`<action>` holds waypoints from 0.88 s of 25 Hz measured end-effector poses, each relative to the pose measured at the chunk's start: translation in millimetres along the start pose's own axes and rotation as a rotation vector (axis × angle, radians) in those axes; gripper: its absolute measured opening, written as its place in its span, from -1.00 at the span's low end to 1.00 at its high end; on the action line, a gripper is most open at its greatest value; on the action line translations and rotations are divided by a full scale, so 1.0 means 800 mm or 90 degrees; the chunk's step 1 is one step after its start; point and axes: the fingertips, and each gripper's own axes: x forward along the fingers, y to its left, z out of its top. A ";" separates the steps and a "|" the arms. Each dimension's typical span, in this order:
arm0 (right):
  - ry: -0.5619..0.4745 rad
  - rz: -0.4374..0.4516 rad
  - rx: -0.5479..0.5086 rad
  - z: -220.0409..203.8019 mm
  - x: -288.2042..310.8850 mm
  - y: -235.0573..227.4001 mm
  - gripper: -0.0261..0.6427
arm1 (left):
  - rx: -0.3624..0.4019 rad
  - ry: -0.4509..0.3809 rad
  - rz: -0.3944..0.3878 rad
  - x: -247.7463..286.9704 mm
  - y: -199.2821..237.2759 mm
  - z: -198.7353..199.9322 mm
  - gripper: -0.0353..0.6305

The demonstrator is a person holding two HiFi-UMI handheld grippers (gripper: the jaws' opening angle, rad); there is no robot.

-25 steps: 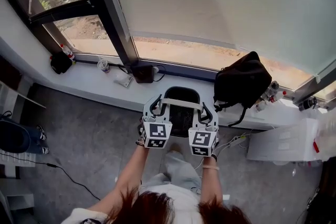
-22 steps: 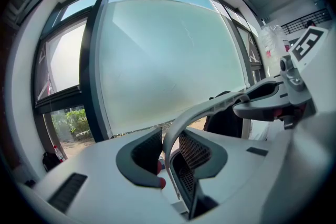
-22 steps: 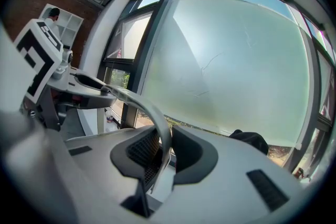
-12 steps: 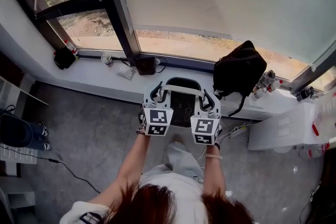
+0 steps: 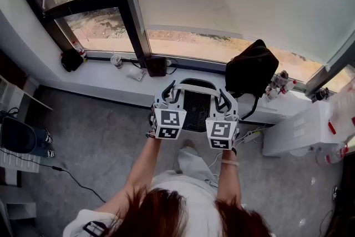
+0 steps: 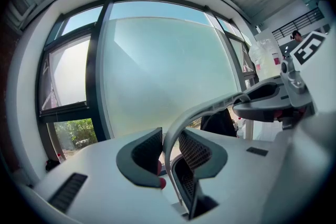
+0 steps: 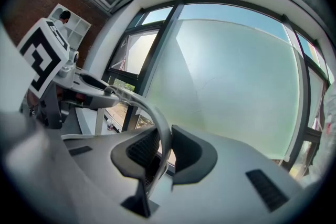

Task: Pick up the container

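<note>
The container, a black mesh bin with a pale arched handle, is held up between the two grippers. It is seen in the head view in front of the window sill, at the middle of the sill's near edge and above the grey floor.

The left gripper is closed on the left end of the handle. In the left gripper view, the handle is clamped between the pads of that gripper, which stand only a narrow band apart, and the mesh wall of the container is seen just below.

The right gripper is closed on the right end of the handle. In the right gripper view, the handle is likewise pinched between the pads of that gripper.

A black bag is set on the sill just to the right of the container. A clear cup and a small red-capped bottle are placed toward the sill's left end.
</note>
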 end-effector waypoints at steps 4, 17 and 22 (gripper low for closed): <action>-0.019 -0.016 -0.009 0.015 -0.023 -0.002 -0.67 | 0.007 -0.018 -0.001 -0.026 -0.005 0.015 -0.57; -0.068 -0.022 -0.004 0.056 -0.083 0.016 -0.68 | 0.009 -0.048 -0.003 -0.105 -0.011 0.045 -0.59; -0.071 -0.013 0.013 0.069 -0.103 0.024 -0.68 | 0.013 -0.048 -0.010 -0.133 -0.010 0.054 -0.59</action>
